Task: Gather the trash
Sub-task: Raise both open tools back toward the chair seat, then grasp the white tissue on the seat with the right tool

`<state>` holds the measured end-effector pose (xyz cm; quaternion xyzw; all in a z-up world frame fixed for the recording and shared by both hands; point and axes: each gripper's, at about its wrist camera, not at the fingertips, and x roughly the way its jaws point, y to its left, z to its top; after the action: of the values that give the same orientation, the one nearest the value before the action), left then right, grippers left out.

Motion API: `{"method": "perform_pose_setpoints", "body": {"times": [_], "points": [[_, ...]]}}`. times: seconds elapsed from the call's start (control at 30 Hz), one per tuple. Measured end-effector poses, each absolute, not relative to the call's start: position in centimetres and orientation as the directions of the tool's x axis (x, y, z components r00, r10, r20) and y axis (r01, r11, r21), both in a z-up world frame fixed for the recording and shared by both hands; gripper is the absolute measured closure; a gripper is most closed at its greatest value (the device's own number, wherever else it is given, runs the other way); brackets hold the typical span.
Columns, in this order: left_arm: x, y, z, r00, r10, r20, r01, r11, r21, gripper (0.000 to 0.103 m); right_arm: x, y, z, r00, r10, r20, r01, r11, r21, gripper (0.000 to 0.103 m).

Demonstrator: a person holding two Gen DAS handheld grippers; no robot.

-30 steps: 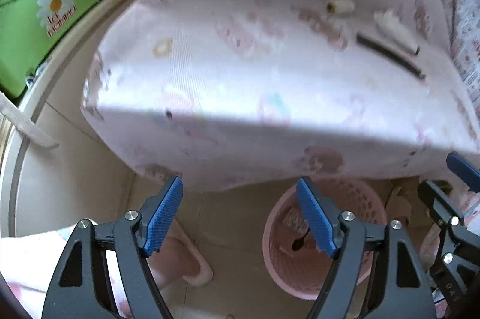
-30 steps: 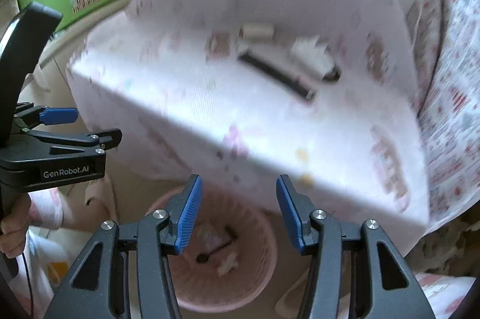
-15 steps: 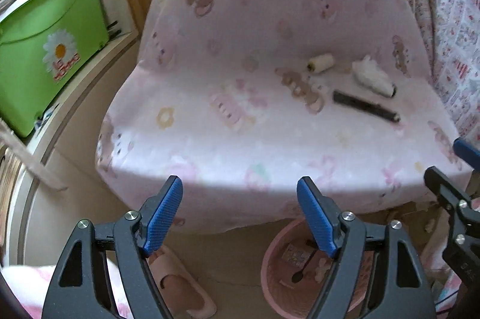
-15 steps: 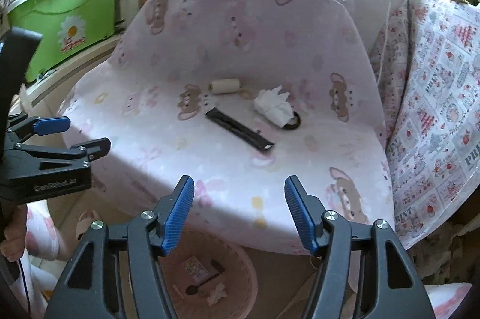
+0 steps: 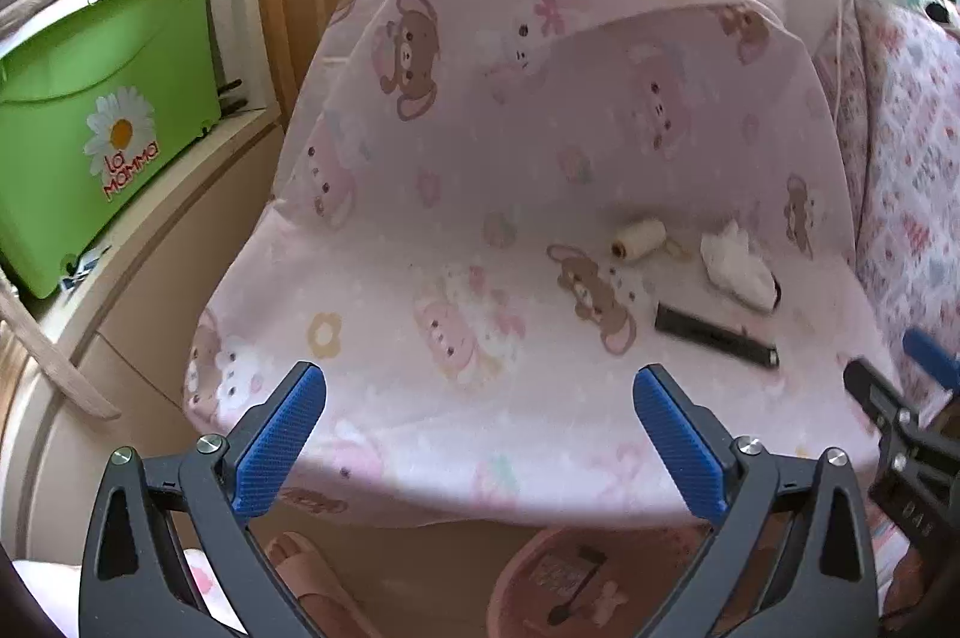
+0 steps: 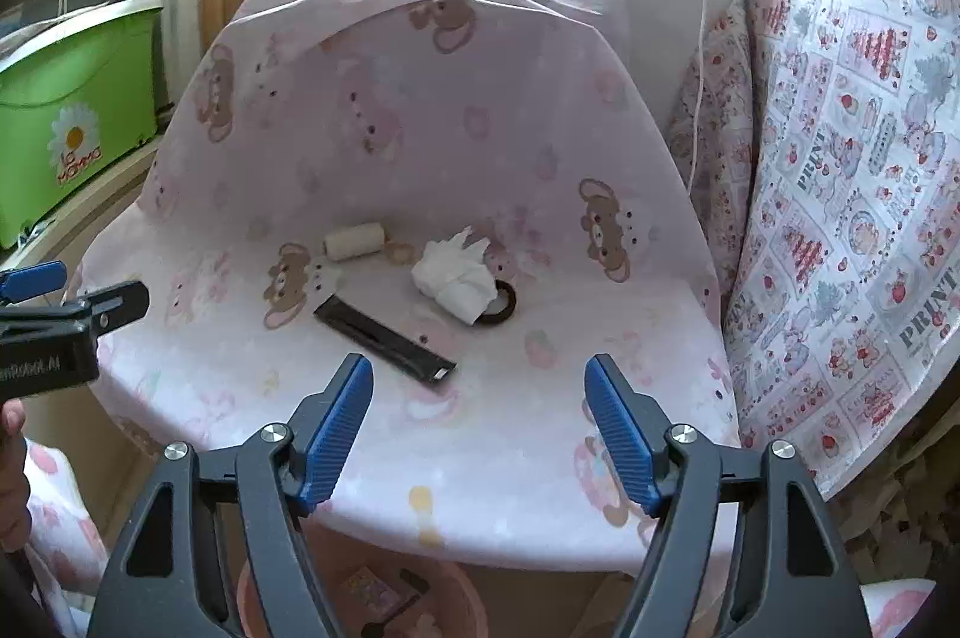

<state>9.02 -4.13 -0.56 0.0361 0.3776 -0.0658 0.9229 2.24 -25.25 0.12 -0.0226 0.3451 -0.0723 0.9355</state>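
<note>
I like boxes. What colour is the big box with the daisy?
Green box; left wrist view shows it best.

A home: cartoon-print pink chair cover (image 6: 420, 128), patterned bedding (image 6: 840, 188), green storage box (image 5: 90, 128).

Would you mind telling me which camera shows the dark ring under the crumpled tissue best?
The right wrist view: half the ring shows beside the tissue. The left wrist view shows only a dark sliver.

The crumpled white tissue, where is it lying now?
In the right wrist view the crumpled white tissue lies on the pink chair seat, partly over a dark ring, right of the cream spool.
</note>
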Motion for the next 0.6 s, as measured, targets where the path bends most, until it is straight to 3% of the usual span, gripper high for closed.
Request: {"method": "perform_pose_setpoints", "body": {"times": [0.3,0.6], "points": [[13.4,-6.4,2.7,0.778,-0.106,-0.619,0.221,0.969,0.112,0.001,4.1,-27.3,-0.2,0.726,-0.166,-0.667,0.175,0.983,-0.054,0.027],[15.2,-6.0,-2.4,0.622,-0.148,-0.769,0.217,0.976,-0.012,0.006,6.1,-26.2,-2.4,0.656,-0.067,-0.752,0.045,0.998,-0.05,0.023]]}}
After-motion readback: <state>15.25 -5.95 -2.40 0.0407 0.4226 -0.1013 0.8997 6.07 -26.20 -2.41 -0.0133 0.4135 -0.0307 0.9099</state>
